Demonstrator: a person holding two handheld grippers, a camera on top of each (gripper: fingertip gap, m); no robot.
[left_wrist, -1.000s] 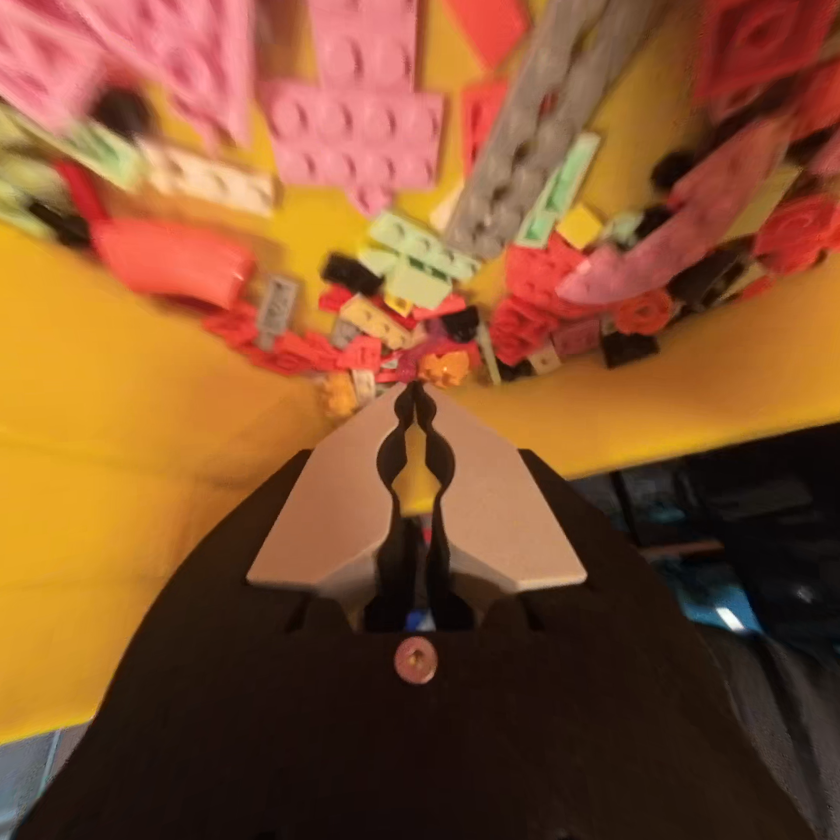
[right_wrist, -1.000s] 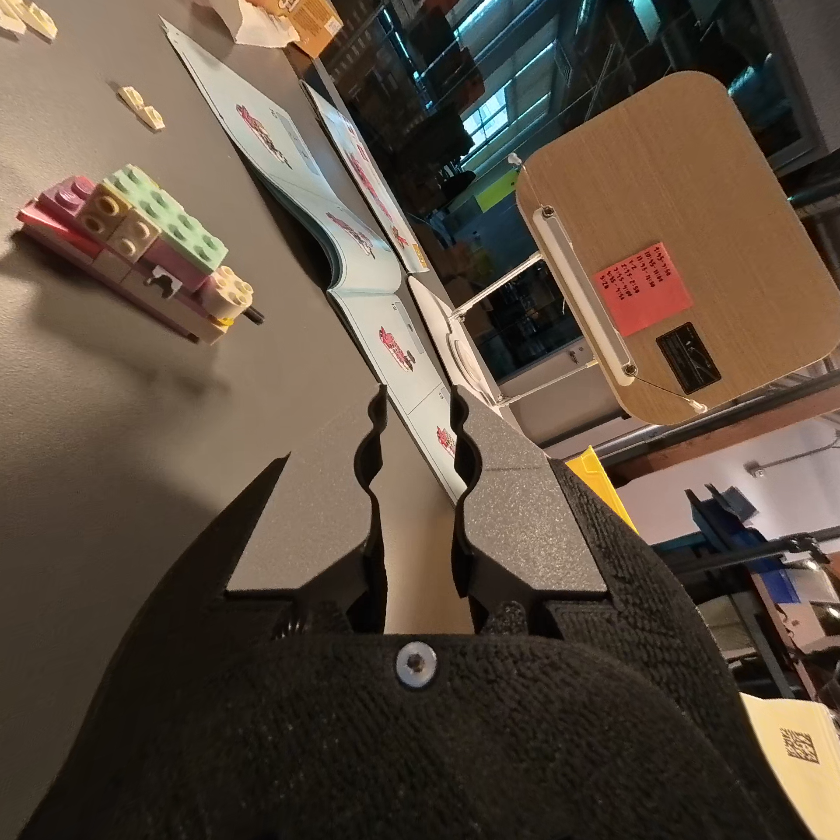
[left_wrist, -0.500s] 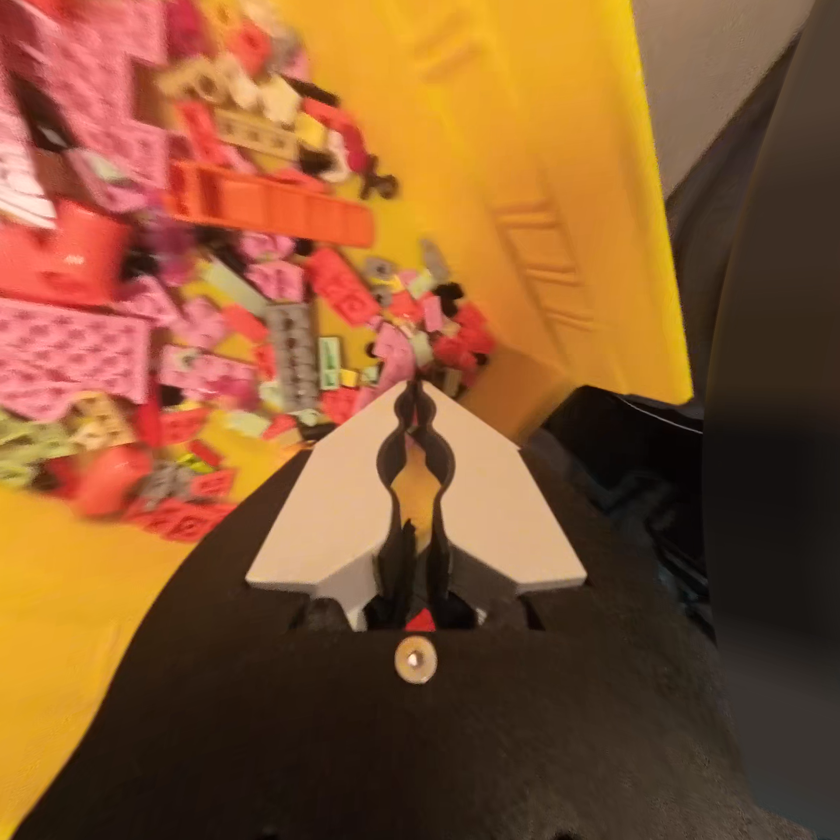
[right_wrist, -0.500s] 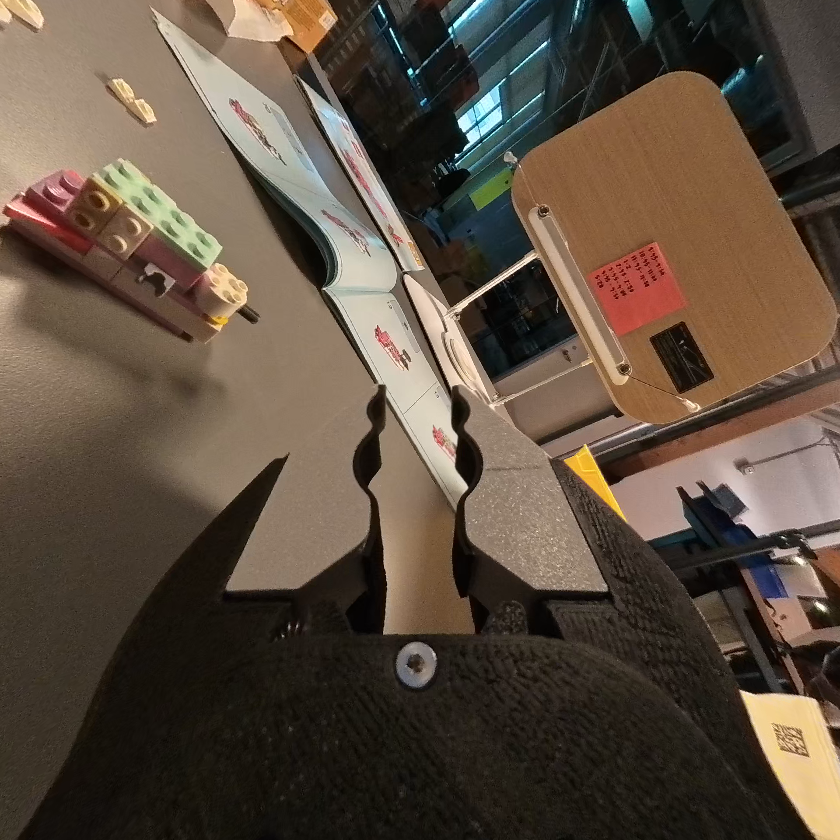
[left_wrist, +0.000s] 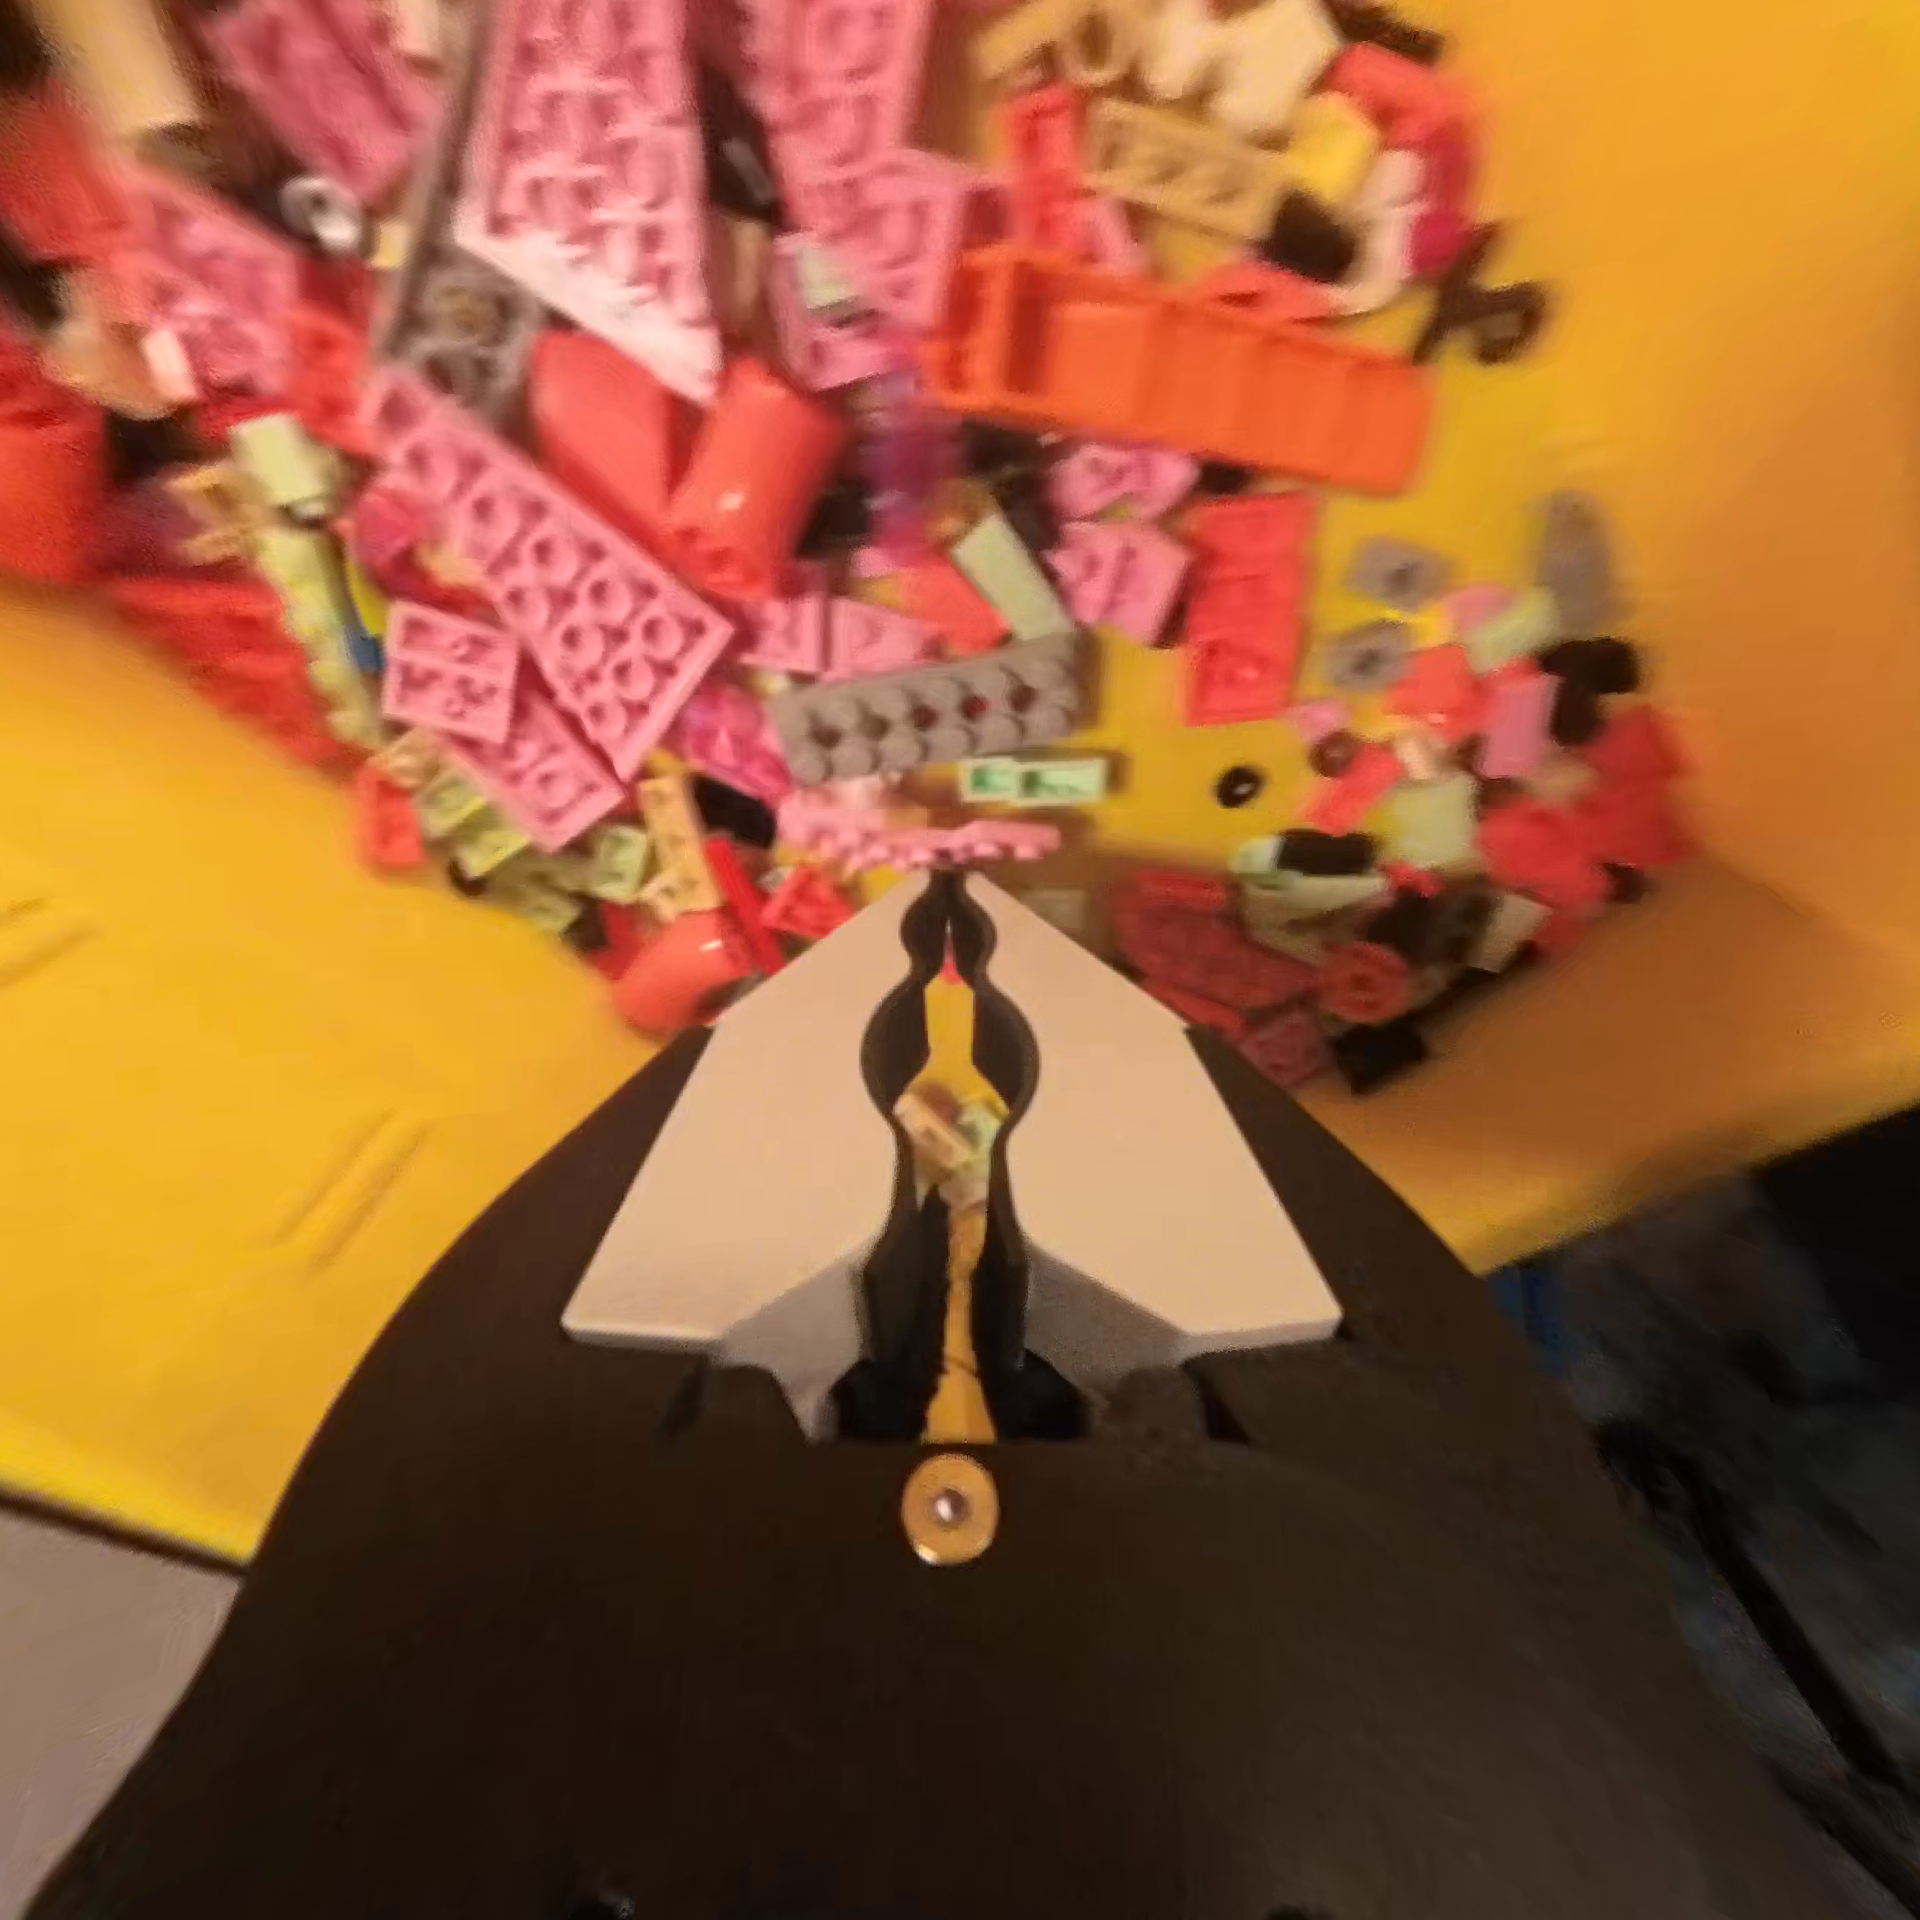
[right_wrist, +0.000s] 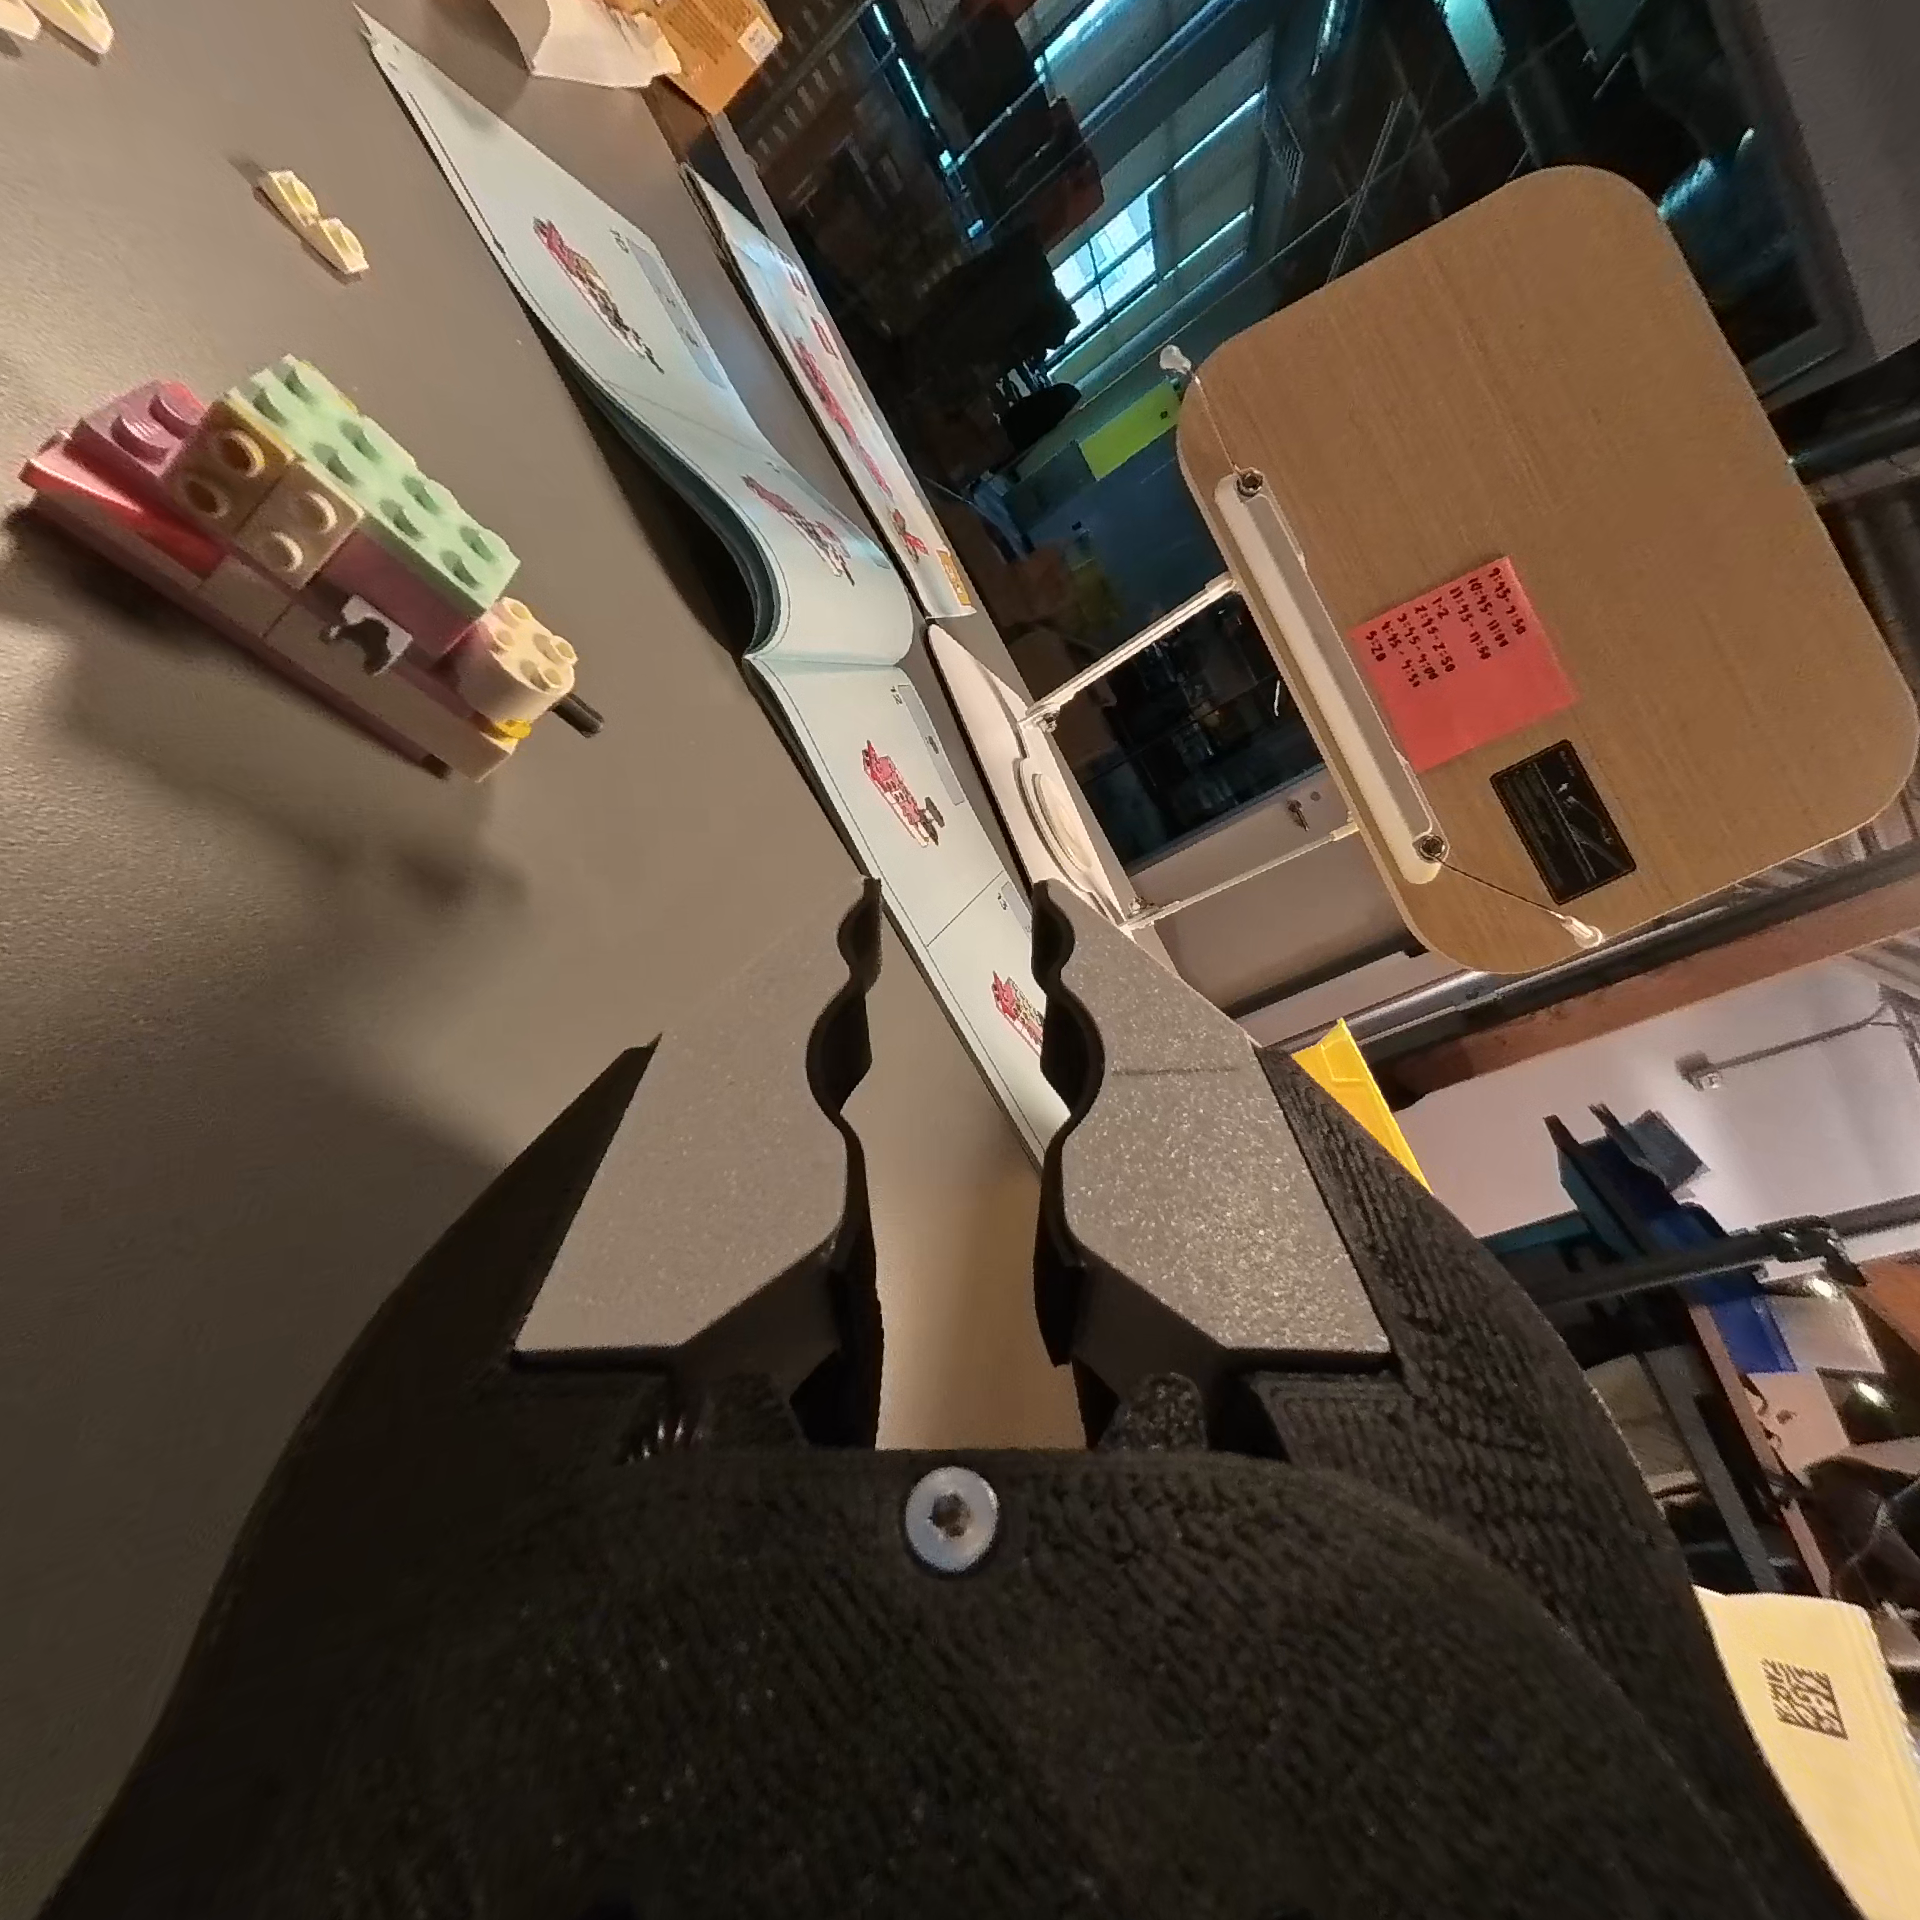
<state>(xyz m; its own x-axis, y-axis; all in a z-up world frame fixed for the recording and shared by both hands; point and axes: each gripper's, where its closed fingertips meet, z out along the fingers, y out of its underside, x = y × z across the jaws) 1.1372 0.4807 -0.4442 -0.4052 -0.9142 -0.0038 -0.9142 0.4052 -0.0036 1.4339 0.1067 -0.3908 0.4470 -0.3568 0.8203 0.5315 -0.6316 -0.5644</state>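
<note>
While my left claw (left_wrist: 948, 883) hangs over the yellow bin (left_wrist: 260, 987) of loose bricks, its tips are clenched on the edge of a thin pink plate (left_wrist: 914, 844), seen edge-on and blurred. My right claw (right_wrist: 954, 914) stands released, gripping nothing, above the grey table (right_wrist: 312, 987), near the open booklet (right_wrist: 883, 748); the small brick model (right_wrist: 312, 551) sits well apart.
</note>
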